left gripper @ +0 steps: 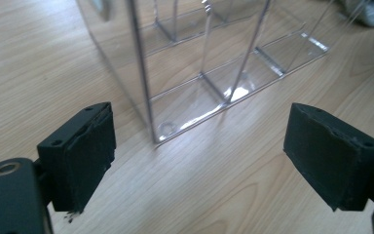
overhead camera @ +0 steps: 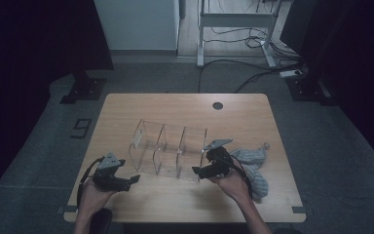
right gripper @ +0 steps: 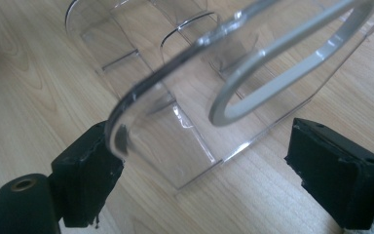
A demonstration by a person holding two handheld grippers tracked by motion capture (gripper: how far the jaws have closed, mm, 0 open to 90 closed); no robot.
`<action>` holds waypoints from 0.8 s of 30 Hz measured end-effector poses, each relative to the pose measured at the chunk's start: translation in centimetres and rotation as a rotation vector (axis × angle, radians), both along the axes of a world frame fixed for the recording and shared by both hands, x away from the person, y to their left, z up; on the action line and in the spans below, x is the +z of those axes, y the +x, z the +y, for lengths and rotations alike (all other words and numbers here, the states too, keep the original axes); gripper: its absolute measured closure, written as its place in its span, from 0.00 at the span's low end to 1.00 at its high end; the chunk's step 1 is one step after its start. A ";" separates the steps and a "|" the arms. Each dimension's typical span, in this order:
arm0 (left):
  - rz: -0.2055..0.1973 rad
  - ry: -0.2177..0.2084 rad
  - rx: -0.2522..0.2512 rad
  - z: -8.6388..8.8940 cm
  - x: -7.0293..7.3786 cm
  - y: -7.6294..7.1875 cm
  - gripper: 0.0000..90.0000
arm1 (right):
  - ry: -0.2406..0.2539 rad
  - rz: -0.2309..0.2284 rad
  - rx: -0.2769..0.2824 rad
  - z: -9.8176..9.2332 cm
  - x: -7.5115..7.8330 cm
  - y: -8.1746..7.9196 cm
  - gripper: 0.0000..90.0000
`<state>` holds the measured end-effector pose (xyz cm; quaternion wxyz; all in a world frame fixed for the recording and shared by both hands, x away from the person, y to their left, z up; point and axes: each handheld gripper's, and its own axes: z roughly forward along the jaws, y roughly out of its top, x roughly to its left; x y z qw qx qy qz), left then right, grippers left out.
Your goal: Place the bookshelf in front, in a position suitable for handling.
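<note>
Clear plastic organiser [overhead camera: 168, 148]: it stands on the wooden table [overhead camera: 126, 109] a little nearer my side than the middle, three compartments in a row, long axis running left to right across the table between my two hands.

Left gripper [overhead camera: 135, 179]: its jaws are spread wide with nothing between them. In the left gripper view the organiser's near corner [left gripper: 158, 134] lies just ahead of the gap and slightly left of its centre, apart from both pads.

Right gripper [overhead camera: 198, 170]: its jaws are also spread. In the right gripper view the curved edge of the end wall [right gripper: 126, 114] sits right by the left pad; I cannot tell whether it touches. The other pad [right gripper: 333, 168] stands clear, so I see no pinch.

Which hand is nearer: I judge the right, since it is already at the organiser's right end, while the left is just short of the left end.

What the next move turns on: I think each hand faces one end of the long axis, so any grip comes in along that axis.

Grey cloth [overhead camera: 253, 163]: bunched on the table just right of my right hand, clear of the organiser.
</note>
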<state>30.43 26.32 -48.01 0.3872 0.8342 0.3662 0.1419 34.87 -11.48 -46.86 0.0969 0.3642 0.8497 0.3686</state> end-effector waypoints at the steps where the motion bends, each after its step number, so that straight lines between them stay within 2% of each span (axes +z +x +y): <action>1: -0.007 0.006 0.010 0.4 -0.2 0.1 0.12 | -0.009 -0.017 -0.010 0.2 0.1 0.0 0.18; 3: 0.000 0.007 0.016 0.8 -0.3 0.2 0.11 | -0.017 -0.025 -0.024 0.3 0.2 0.1 0.22; 5: 0.005 0.009 0.029 1.1 -0.3 0.3 0.11 | -0.018 -0.041 -0.040 0.5 0.5 0.2 0.31; 7: 0.006 0.007 0.038 1.3 -0.3 0.4 0.11 | -0.019 -0.043 -0.042 0.6 0.5 0.2 0.33; 8: 0.011 0.006 0.045 1.4 -0.3 0.4 0.10 | -0.021 -0.035 -0.043 0.7 0.6 0.1 0.39; 12: 0.012 0.015 0.068 1.7 -0.1 0.6 0.08 | -0.035 -0.053 -0.052 0.6 0.8 -0.2 0.45; 20: 0.014 0.025 0.093 1.7 0.1 0.8 0.06 | -0.024 -0.036 -0.089 -1.2 0.9 0.1 0.59; 24: 0.016 0.013 0.087 1.6 0.2 0.9 0.05 | -0.027 -0.041 -0.117 -2.1 1.0 0.3 0.66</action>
